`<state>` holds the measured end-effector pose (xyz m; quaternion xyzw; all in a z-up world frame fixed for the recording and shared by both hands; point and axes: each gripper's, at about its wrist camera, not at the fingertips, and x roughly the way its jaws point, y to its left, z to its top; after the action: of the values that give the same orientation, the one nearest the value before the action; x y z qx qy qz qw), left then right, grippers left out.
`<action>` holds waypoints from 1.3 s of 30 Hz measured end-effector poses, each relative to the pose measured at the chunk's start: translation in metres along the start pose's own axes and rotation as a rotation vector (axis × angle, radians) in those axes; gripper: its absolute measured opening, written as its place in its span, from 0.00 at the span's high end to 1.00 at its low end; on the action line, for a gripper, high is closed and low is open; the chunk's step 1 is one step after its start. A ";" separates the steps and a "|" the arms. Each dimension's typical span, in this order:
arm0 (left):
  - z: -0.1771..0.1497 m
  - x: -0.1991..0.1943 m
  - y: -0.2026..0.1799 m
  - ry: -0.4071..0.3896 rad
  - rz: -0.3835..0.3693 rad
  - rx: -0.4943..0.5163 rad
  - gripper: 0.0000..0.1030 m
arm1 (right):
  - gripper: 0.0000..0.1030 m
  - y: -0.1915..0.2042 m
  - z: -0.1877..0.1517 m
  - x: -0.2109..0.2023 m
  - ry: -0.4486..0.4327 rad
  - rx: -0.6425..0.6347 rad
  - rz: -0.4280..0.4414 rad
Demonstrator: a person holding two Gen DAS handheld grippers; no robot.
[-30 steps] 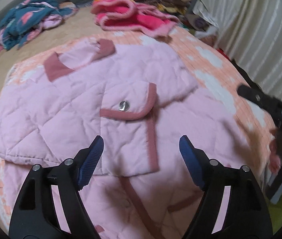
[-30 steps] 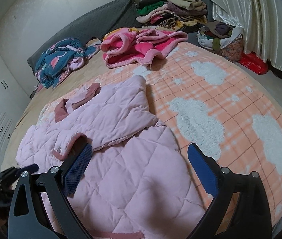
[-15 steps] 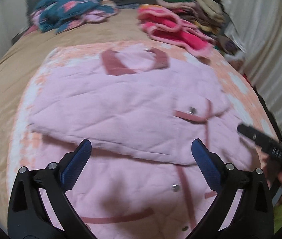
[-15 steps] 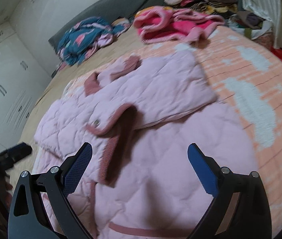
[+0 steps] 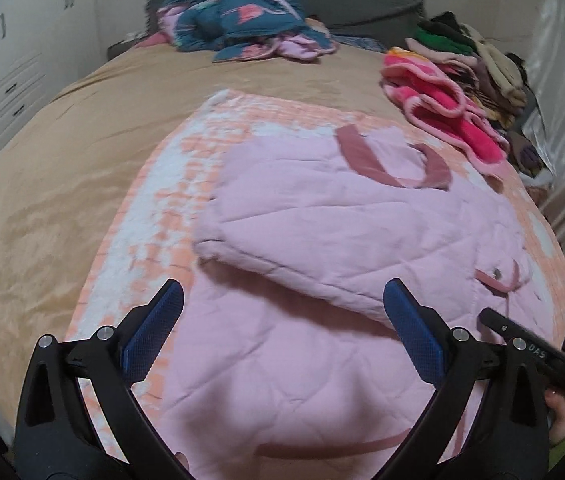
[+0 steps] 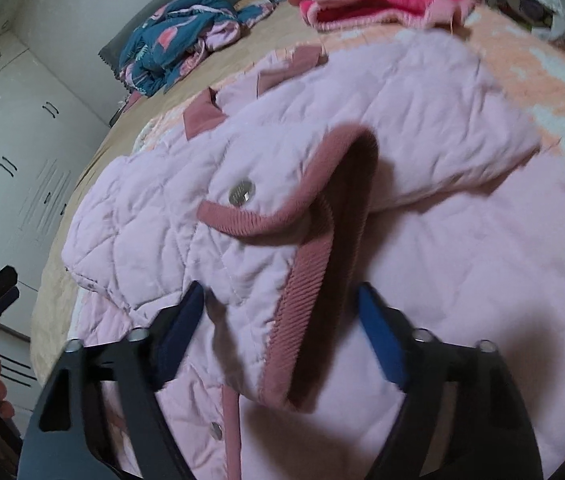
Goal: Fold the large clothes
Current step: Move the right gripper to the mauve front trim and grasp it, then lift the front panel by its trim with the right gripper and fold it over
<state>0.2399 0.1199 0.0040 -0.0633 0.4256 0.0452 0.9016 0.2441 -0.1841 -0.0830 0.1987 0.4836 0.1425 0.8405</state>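
Bed [image 5: 42, 184], tan cover, fills both views; grey headboard [image 5: 362, 8] at top of left-wrist frame. Orange-and-white blanket [image 5: 154, 216] lies mid-frame on the bed. Pink quilted jacket [image 5: 322, 240] is spread on that blanket, centre to lower right, one sleeve folded across the body. Teal patterned heap [image 5: 238, 16] upper centre; hot-pink fleece garment [image 5: 438, 108] upper right, just beside a stack of clothes [image 5: 478, 60].

Left gripper [image 5: 282, 332], lower centre: jaws wide, nothing between, above the jacket's lower body.

Right gripper [image 6: 282, 340], lower centre of right-wrist frame: jaws closing around the sleeve cuff [image 6: 298, 292]; pad contact not discernible. Snap button [image 6: 242, 191] centre.
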 end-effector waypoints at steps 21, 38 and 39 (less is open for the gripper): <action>0.045 0.011 0.048 -0.021 -0.026 -0.134 0.09 | 0.88 0.102 0.091 -0.121 -0.329 -0.476 0.126; 0.074 0.054 0.003 0.012 -0.065 -0.047 0.09 | 0.88 0.012 0.126 -0.072 -0.271 -0.387 -0.092; 0.073 0.057 -0.002 0.019 -0.073 -0.034 0.09 | 0.88 0.010 0.123 -0.069 -0.266 -0.384 -0.096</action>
<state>0.3322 0.1307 0.0062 -0.0946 0.4309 0.0192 0.8972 0.3168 -0.2294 0.0303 0.0287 0.3413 0.1642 0.9250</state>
